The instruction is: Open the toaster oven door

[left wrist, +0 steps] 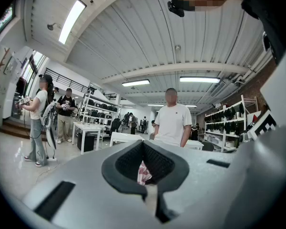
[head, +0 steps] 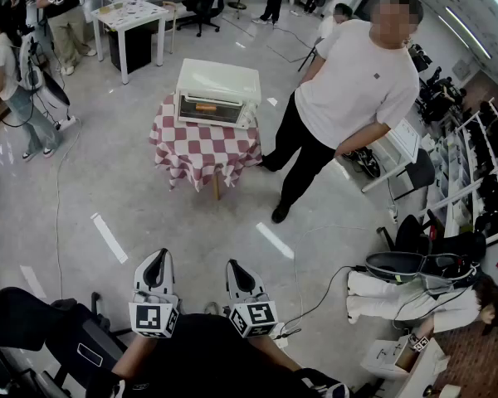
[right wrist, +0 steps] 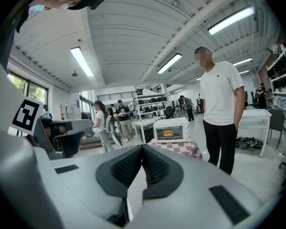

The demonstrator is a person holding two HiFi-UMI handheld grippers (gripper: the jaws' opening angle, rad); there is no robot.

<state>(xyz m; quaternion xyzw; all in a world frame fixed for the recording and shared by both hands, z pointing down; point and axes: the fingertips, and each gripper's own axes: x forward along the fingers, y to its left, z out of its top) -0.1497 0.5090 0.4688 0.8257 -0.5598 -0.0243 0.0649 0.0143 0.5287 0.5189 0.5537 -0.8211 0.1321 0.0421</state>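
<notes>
The toaster oven [head: 218, 94] is sitting on a small worktop [head: 201, 154] draped in a checked cloth. Its glass door [head: 209, 110] is closed and facing the operator. The left tool [head: 158, 259] and the right tool [head: 236, 269] are hanging well short of the oven's front, near the operator's body. Each has its jaws pressed together with nothing between them. The step in hand appears to be the approach, so the task is only just beginning. A bystander [head: 349, 98] is standing just right of the oven, so closing in square to the oven's front or slightly from its left is looking safest. The door handle is too small to make out; it is probably running along the door's upper edge. One tool should be parting its jaws before reaching the oven, then clamping the handle and drawing it outward and downward. The other should be steadying the oven's top, since a light casing on cloth is likely to slide.
</notes>
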